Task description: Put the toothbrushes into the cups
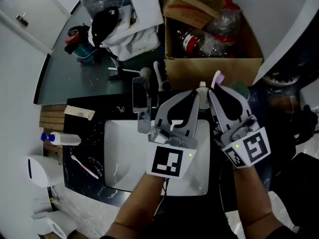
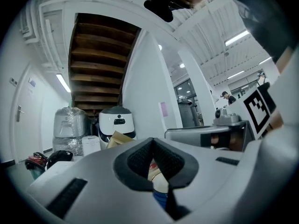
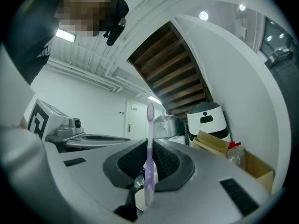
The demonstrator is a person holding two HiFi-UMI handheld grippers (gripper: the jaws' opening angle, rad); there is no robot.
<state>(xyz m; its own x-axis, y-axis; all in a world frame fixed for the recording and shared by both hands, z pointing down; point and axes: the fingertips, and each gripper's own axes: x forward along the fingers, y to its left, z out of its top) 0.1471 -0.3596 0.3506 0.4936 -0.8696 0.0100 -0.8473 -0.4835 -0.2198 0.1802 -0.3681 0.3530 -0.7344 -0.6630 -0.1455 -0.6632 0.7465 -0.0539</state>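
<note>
The dark bench (image 1: 94,126) crosses the middle of the head view, with a white sink (image 1: 119,153) set into it at lower centre. A chrome faucet (image 1: 141,106) stands at the sink's upper edge. At the upper right, behind the bench, an open cardboard box (image 1: 214,66) holds clear plastic bottles.

The left tool (image 1: 192,97) sits over the sink's right half at centre frame. In its own view its dark pads are clenched together at the tips (image 2: 152,143), with no toothbrush between them. The right tool (image 1: 215,91) is just beside it, to the right, over the bench edge.

The right tool's pads (image 3: 149,146) are clamped on a purple toothbrush (image 3: 149,167). The brush stands upright between them, its bristle head above the tips. In the head view that head (image 1: 218,76) shows just below the box front.

A white bottle with a blue pump (image 1: 62,139) lies at the left edge of the bench. A pink toothbrush (image 1: 85,167) lies flat on the bench left of the sink, well apart from both tools.
</note>
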